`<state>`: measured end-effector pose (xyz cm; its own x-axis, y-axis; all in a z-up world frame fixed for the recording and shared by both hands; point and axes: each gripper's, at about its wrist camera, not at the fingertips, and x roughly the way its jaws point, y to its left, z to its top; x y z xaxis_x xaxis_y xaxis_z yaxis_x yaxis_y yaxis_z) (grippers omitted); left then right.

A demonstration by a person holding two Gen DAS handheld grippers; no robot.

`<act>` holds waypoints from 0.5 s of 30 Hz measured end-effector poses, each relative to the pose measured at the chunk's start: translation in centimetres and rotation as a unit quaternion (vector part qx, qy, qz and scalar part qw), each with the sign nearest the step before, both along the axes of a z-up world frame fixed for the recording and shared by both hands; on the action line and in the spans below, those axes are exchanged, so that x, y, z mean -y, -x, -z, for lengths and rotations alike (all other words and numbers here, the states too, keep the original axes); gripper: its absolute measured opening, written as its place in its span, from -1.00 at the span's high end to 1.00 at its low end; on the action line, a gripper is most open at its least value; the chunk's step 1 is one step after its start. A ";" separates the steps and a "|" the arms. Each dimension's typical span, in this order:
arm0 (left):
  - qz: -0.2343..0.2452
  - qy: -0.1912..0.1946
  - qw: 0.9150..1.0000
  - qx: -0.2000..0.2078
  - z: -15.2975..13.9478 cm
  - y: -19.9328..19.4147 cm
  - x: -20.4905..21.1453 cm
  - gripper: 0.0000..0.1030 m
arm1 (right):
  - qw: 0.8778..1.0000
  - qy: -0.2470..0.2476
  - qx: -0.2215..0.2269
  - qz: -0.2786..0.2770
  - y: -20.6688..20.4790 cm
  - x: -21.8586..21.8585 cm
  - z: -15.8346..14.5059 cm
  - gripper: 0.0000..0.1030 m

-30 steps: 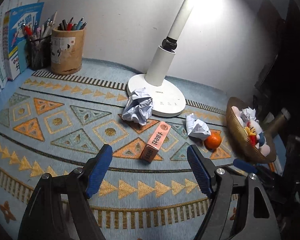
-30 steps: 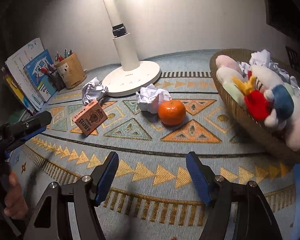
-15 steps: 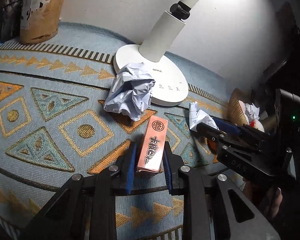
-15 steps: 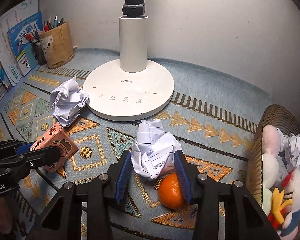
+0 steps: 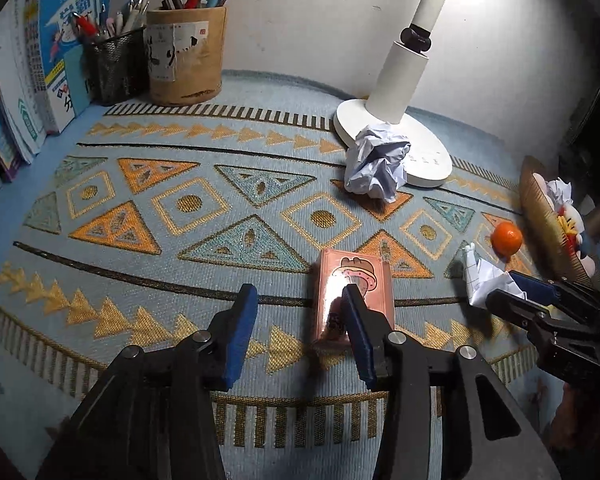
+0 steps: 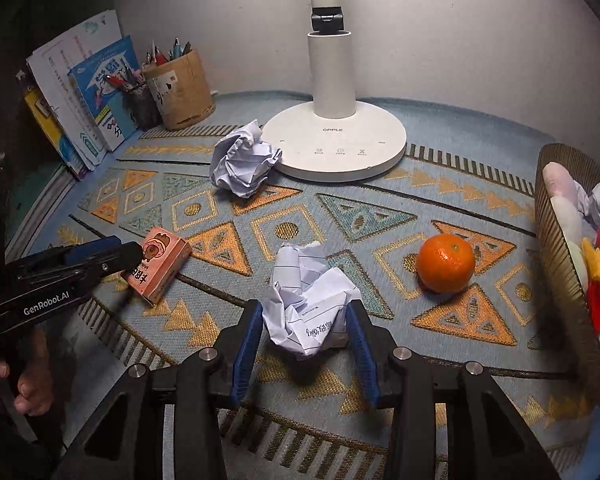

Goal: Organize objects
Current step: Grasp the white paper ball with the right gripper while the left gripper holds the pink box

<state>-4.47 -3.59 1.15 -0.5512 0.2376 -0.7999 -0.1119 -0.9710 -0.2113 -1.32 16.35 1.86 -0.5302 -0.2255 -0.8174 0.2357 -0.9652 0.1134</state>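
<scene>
A pink box [image 5: 354, 285] lies on the patterned mat [image 5: 140, 216], also in the right wrist view [image 6: 162, 266]. My left gripper [image 5: 298, 322] is open; its right finger overlaps the box, and the box is not between the jaws. My right gripper [image 6: 304, 334] is shut on a crumpled lined paper ball [image 6: 310, 306], which shows in the left wrist view too [image 5: 482, 280]. A second paper ball [image 6: 244, 164] lies by the lamp base. An orange [image 6: 446, 263] sits on the mat to the right.
A white desk lamp [image 6: 334, 142] stands at the back. A wicker basket [image 6: 560, 248] with plush toys and paper is at the right. Pen holders [image 5: 186, 56] and books [image 5: 40, 64] stand at the back left.
My left gripper has opened and let go of the pink box, which now lies on the mat. My right gripper has drawn back with the paper ball, away from the orange.
</scene>
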 end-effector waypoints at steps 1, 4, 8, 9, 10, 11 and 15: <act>0.011 -0.015 1.000 0.001 0.0 -0.4 0.0 0.20 | 1.000 0.003 -0.004 -0.005 -0.4 -0.2 -0.1 0.15; 0.039 -0.033 0.999 -0.003 0.1 -1.0 -0.8 0.05 | 1.000 -0.003 -0.021 -0.022 -1.9 -0.4 -0.3 -0.26; 0.044 -0.013 0.999 -0.030 0.2 -1.0 -2.6 -0.60 | 0.999 0.007 -0.041 -0.023 -3.6 -2.2 -0.5 -0.45; 0.045 -0.005 0.999 -0.029 0.3 -0.9 -3.0 -0.60 | 0.999 0.013 -0.042 -0.022 -3.8 -2.7 -0.5 -0.46; 0.047 0.002 0.998 -0.030 0.5 -0.7 -3.5 -0.59 | 0.999 0.017 -0.040 -0.021 -3.7 -3.0 -0.4 -0.48; 0.048 0.012 0.998 -0.031 0.6 -0.6 -3.9 -0.59 | 0.999 0.020 -0.036 -0.019 -3.5 -3.3 -0.2 -0.50; 0.044 0.038 0.998 -0.033 1.2 -0.3 -5.0 -0.50 | 0.999 0.036 -0.025 -0.030 -2.6 -3.0 0.4 -0.50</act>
